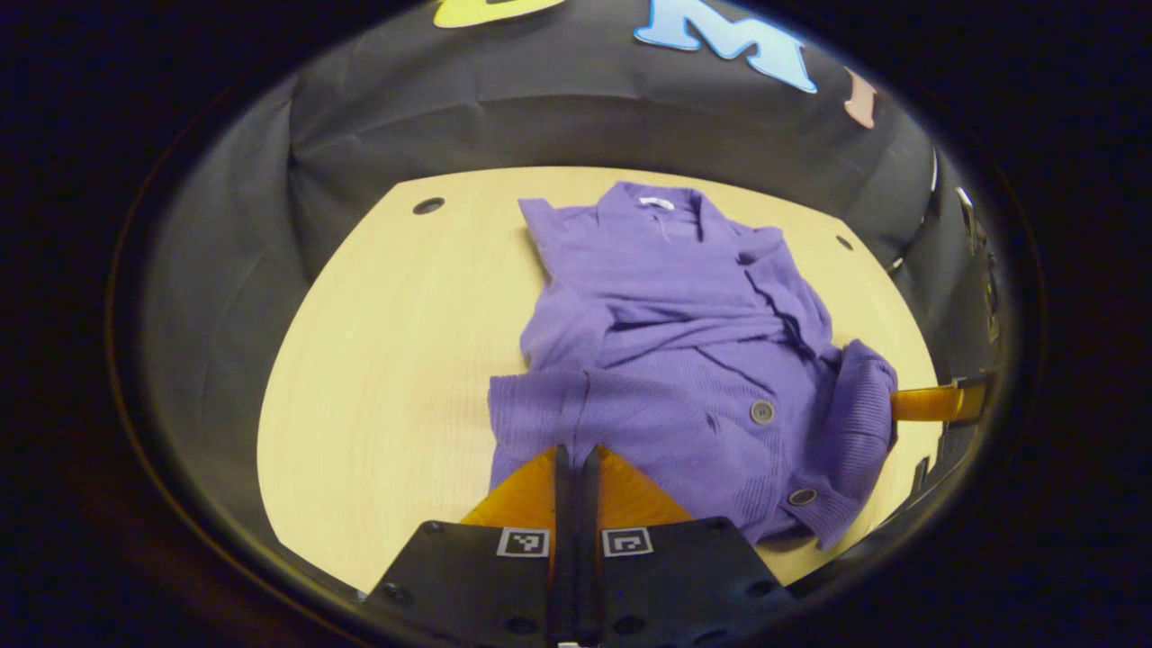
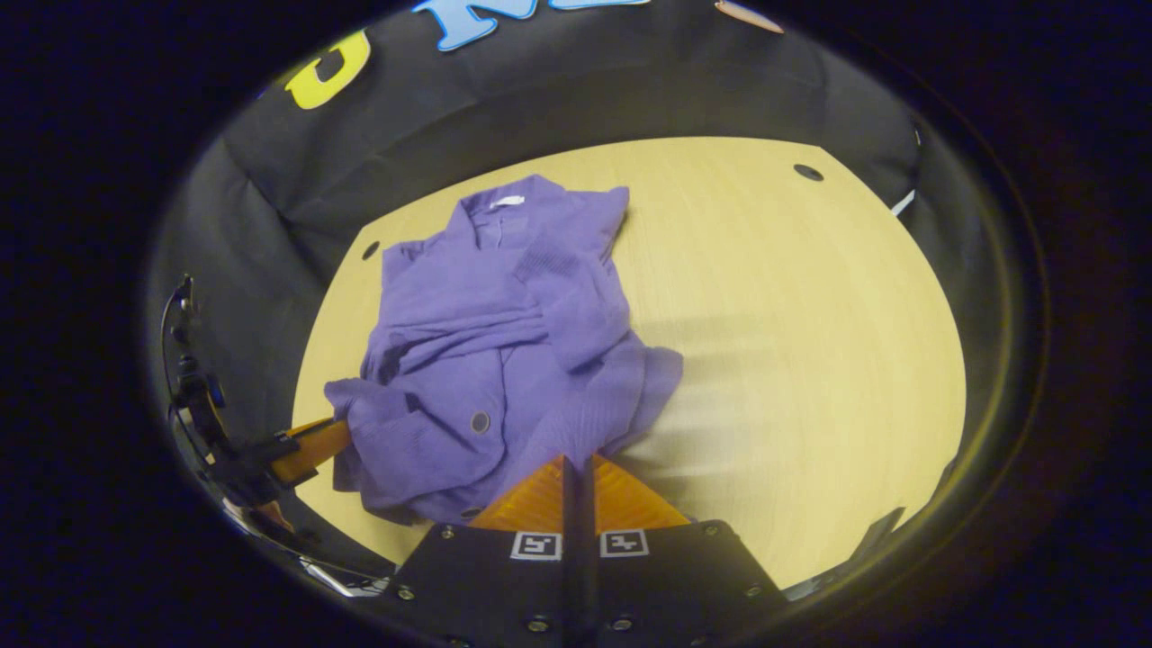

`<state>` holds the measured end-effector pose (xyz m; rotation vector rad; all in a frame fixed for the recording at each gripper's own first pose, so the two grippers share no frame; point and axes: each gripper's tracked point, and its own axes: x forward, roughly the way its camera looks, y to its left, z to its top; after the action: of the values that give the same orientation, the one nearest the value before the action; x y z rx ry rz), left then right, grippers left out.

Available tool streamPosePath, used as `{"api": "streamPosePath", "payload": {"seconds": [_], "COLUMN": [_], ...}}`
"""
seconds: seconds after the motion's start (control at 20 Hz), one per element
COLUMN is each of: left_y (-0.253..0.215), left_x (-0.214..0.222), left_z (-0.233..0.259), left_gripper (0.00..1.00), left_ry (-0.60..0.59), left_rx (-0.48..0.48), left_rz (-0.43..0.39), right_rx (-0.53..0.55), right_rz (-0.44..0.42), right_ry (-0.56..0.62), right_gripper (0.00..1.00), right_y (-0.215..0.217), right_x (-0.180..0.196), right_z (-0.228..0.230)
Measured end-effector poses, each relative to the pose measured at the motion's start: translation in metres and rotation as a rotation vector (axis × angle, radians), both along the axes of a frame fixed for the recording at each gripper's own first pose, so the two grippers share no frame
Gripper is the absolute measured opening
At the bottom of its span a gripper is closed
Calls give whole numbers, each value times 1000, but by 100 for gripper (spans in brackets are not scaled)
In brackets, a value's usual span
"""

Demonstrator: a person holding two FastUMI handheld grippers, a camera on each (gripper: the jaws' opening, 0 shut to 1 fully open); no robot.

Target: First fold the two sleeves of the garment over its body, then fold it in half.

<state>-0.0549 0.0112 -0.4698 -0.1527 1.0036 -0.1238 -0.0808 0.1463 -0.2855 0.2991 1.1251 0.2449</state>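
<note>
The purple knitted button-front garment (image 1: 684, 360) lies on the pale wooden desk (image 1: 396, 360), both sleeves folded across its body. The left tool (image 1: 576, 454) is closed on the garment's hem edge. The right tool (image 2: 576, 463) is likewise clamped on the opposite hem corner.

Pale wooden table (image 1: 396, 360) — purple cardigan (image 1: 666, 360) lying crumpled on it.

Purple knit cardigan (image 1: 684, 360), buttoned, collar end farthest from both grippers, hem nearest. Both sleeves folded across the body, rumpled. Hem corners pinched between closed fingers of left gripper (image 1: 576, 454) and right gripper (image 2: 578, 463), lifted slightly, bunched.
</note>
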Motion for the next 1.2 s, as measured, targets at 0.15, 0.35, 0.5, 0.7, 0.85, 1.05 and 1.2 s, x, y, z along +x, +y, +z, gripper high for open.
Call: {"api": "streamPosePath", "payload": {"seconds": [0.15, 0.35, 0.5, 0.7, 0.85, 1.05, 1.2], "left_y": [3, 6, 11, 15, 17, 26, 25], "left_x": [34, 82, 115, 155, 184, 227, 254], "left_z": [11, 27, 37, 38, 35, 30, 15], "left_gripper": [7, 7, 7, 7, 7, 7, 7], "left_ry": [-35, -86, -125, -148, -166, -178, -170], "left_rx": [-28, -54, -54, -49, -48, -82, -106], "left_rz": [38, 79, 94, 100, 119, 190, 217], "right_rx": [-4, -2, 1, 18, 66, 145, 166], "right_rz": [3, -4, -12, -46, -147, -331, -428], "right_ry": [-44, -100, -132, -158, -175, -151, -142], "right_gripper": [1, 1, 1, 1, 1, 0, 0], "right_y": [-2, -7, -6, -9, -14, -26, -34], "right_x": [31, 74, 105, 146, 181, 227, 253], "right_z": [8, 24, 28, 30, 32, 16, -4]}}
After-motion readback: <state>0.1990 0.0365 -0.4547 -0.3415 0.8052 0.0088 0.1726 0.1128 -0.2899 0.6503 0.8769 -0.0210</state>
